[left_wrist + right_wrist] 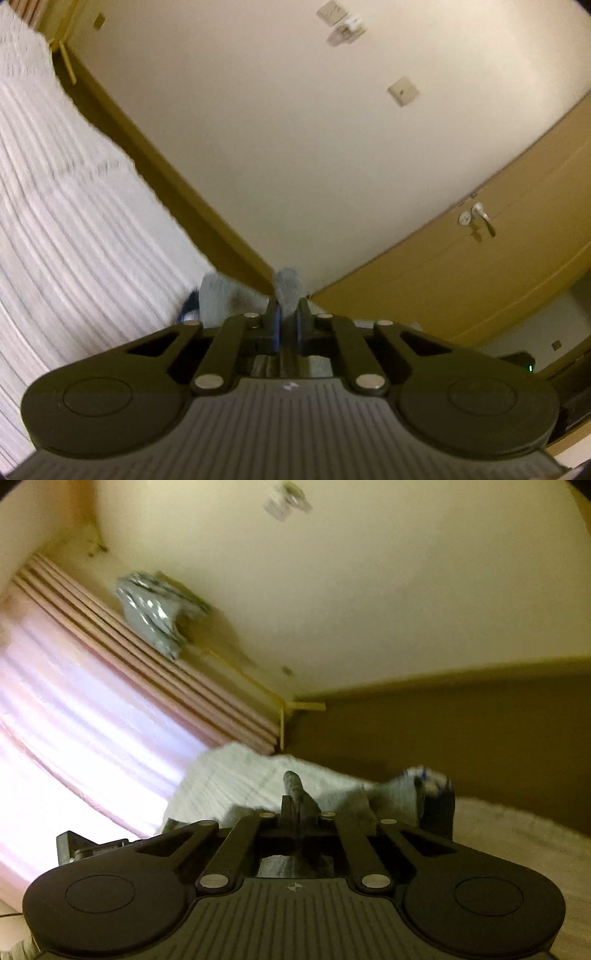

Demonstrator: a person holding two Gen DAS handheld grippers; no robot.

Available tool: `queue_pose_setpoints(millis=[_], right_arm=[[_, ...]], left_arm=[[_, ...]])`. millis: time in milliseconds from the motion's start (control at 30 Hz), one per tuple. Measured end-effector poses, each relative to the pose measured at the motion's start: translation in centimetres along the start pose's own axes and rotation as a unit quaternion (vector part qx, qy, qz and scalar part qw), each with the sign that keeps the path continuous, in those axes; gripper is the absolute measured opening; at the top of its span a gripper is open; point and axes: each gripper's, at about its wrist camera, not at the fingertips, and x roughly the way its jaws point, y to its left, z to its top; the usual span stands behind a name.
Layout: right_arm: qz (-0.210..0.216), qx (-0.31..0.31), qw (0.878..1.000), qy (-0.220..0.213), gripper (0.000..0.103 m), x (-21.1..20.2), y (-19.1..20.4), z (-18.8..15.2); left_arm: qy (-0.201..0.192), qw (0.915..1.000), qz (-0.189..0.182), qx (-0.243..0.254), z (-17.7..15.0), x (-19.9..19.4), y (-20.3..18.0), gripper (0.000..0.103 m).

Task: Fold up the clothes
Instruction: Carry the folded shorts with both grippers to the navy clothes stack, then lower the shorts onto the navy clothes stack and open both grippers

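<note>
The left gripper (287, 306) is clamped on a pinch of pale grey-white cloth (221, 295), and the right gripper (295, 801) likewise pinches one fold of it, so two grippers hold one garment lifted between them. To the left gripper's left hangs a white ribbed fabric (74, 221). Ahead stand a cream wall (295, 147) and one wooden door (480, 258); pink curtains (92, 720) close off the right gripper's left side.

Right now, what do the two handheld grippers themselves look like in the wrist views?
The left gripper and the right gripper look alike: matte black, ribbed grey top plate with a small crosshair mark, two round black housings, slotted linkage bars with silver rivets. The left fingers carry blue pads; the right ones look dark. No cables or sleeves show.
</note>
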Motion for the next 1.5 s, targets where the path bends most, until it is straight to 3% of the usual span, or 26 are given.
queue_pose_setpoints(millis=[133, 367, 500, 600, 633, 667, 700, 733, 833, 933, 1000, 1100, 1133, 1167, 1233, 1367, 1433, 1500], right_arm=[[-0.004, -0.020, 0.998, -0.057, 0.001, -1.8, 0.5, -1.0], [-0.056, -0.048, 0.995, -0.071, 0.001, 0.3, 1.2, -2.1], [-0.119, -0.041, 0.991, -0.036, 0.002, 2.6, 0.3, -3.7], [-0.169, -0.047, 0.984, 0.021, 0.002, 4.3, 0.5, -4.5], [-0.185, -0.054, 0.981, 0.024, 0.010, 4.5, 1.0, -4.5], [-0.209, -0.067, 0.976, 0.017, 0.041, 4.4, 1.8, -4.2], [-0.236, -0.080, 0.968, 0.006, 0.055, 4.3, 2.5, -3.9], [-0.265, -0.092, 0.960, -0.016, 0.062, 3.9, 3.4, -3.7], [-0.290, -0.119, 0.948, -0.056, 0.062, 3.6, 6.9, -3.3], [-0.247, -0.147, 0.957, -0.038, 0.061, 5.6, 10.7, -4.8], [-0.223, -0.166, 0.960, -0.026, 0.061, 7.2, 13.1, -6.0], [-0.237, -0.213, 0.948, 0.000, 0.048, 11.4, 14.2, -8.9], [-0.251, -0.222, 0.942, 0.014, 0.044, 12.8, 13.6, -10.0], [-0.264, -0.229, 0.937, 0.022, 0.043, 13.9, 13.0, -10.9], [-0.275, -0.246, 0.929, 0.035, 0.043, 15.3, 11.8, -12.6], [-0.275, -0.269, 0.922, 0.046, 0.043, 16.3, 11.0, -13.8], [-0.269, -0.264, 0.925, 0.048, 0.044, 16.1, 10.8, -13.9], [-0.256, -0.233, 0.937, 0.045, 0.044, 14.5, 10.1, -13.1]], left_arm=[[0.006, 0.9998, -0.005, 0.018, 0.5, 0.7, -0.5, 0.003], [-0.001, 0.9991, 0.019, 0.036, 0.8, 3.2, -0.6, 0.003], [0.062, 0.9909, 0.095, 0.072, -0.5, 6.3, -0.4, 0.003], [0.055, 0.9887, 0.126, 0.062, -0.7, 5.6, -0.7, 0.007], [0.045, 0.9871, 0.141, 0.062, -0.3, 4.9, -1.0, 0.006], [0.034, 0.9851, 0.156, 0.062, 0.2, 4.1, -1.4, 0.007], [0.023, 0.9828, 0.172, 0.063, 0.6, 3.3, -1.9, 0.007], [0.017, 0.9813, 0.179, 0.068, 1.2, 2.5, -2.6, 0.007], [0.011, 0.9769, 0.166, 0.134, 1.5, 1.7, -7.0, 0.007], [0.040, 0.9731, 0.125, 0.190, -0.2, 3.5, -10.7, 0.007], [0.058, 0.9662, 0.128, 0.216, -1.9, 5.4, -11.4, 0.006], [0.073, 0.9520, 0.163, 0.249, -4.5, 8.4, -10.8, 0.003], [0.073, 0.9511, 0.170, 0.248, -5.1, 9.0, -10.1, 0.003], [0.072, 0.9512, 0.175, 0.244, -5.7, 9.5, -9.2, 0.004], [0.067, 0.9591, 0.173, 0.214, -6.3, 10.2, -7.6, 0.003], [0.060, 0.9587, 0.176, 0.216, -6.7, 10.3, -7.3, 0.003], [0.058, 0.9616, 0.173, 0.205, -6.0, 9.8, -7.5, 0.003], [0.042, 0.9676, 0.169, 0.182, -5.0, 8.6, -7.7, 0.003]])
